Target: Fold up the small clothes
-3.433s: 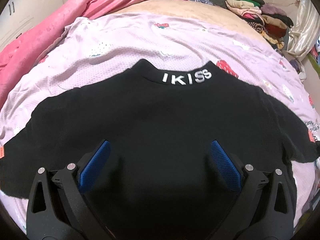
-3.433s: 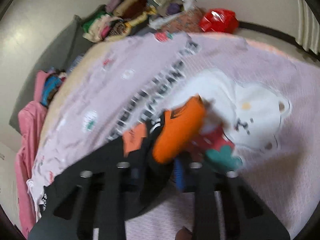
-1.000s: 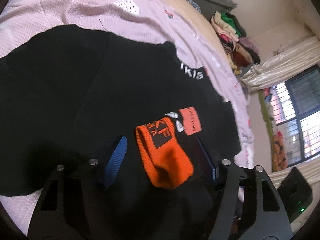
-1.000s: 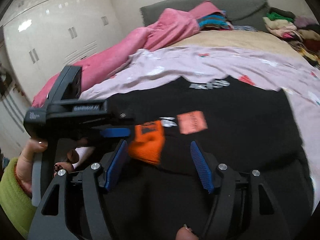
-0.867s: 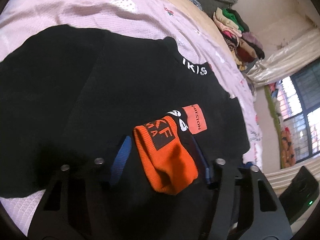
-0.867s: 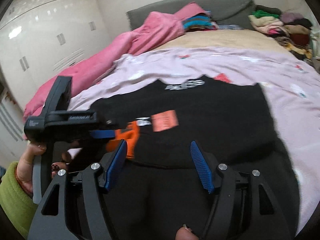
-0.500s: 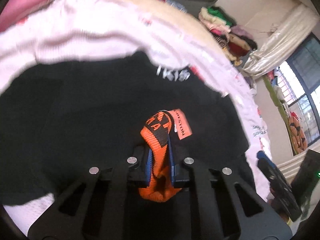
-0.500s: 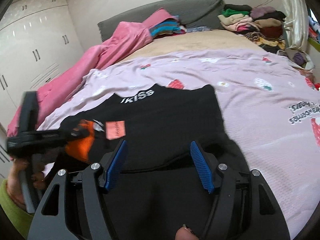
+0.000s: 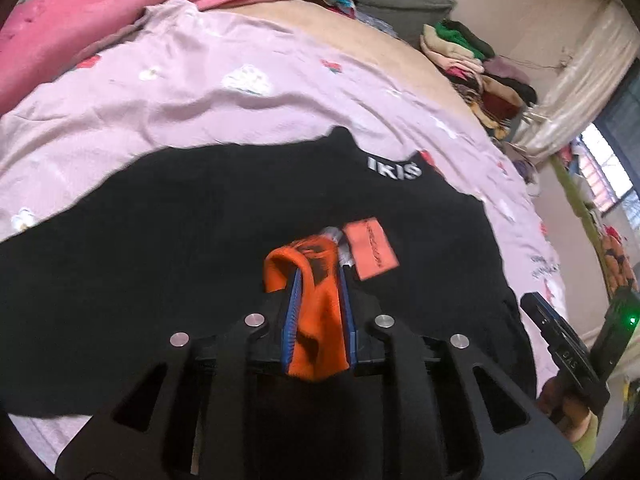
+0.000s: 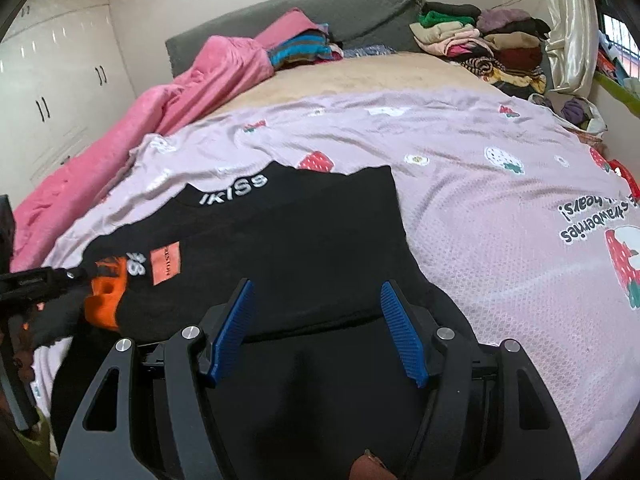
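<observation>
A black sweater (image 9: 160,260) with white collar lettering (image 9: 394,168) lies on the lilac sheet, one sleeve folded across its body. The sleeve ends in an orange cuff (image 9: 316,320) beside an orange tag (image 9: 370,248). My left gripper (image 9: 320,276) grips that cuff between its blue pads and holds it slightly above the sweater; its jaws are opening a little, though the pads still press the cuff. In the right wrist view the cuff (image 10: 106,292) and the left gripper (image 10: 76,274) show at the far left. My right gripper (image 10: 316,292) stands open over the sweater's (image 10: 300,248) right part, nothing between its fingers.
A lilac strawberry-print sheet (image 10: 500,220) covers the bed. A pink blanket (image 10: 180,92) lies along the left, and stacked clothes (image 10: 480,40) sit at the far right by the grey headboard (image 10: 340,12). White wardrobes (image 10: 48,92) stand to the left.
My left gripper has shut on the orange cuff and risen with it. My right gripper has swung to the right across the sweater, staying open.
</observation>
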A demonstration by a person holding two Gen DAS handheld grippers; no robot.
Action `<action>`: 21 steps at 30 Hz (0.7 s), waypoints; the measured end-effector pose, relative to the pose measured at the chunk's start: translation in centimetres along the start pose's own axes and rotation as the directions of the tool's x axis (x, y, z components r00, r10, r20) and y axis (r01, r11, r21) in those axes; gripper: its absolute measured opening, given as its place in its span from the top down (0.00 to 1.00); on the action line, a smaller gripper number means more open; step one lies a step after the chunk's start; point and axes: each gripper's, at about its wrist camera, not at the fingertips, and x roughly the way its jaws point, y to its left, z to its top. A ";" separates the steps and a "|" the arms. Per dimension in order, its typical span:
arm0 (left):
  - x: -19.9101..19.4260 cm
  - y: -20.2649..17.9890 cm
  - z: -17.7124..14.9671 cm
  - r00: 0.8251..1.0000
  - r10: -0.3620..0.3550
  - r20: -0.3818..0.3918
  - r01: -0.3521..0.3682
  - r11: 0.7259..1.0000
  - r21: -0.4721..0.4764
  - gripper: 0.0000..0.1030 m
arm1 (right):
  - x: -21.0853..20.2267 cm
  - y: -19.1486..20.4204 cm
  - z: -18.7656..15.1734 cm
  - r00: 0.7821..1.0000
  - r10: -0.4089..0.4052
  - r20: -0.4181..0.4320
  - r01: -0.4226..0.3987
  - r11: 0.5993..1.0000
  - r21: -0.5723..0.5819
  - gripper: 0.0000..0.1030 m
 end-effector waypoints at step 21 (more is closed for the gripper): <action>2.8 -0.2 -3.7 0.987 0.111 -0.113 -0.100 0.990 0.100 0.63 | 6.8 0.6 -0.2 0.981 -0.043 -0.188 0.027 0.996 -0.088 0.37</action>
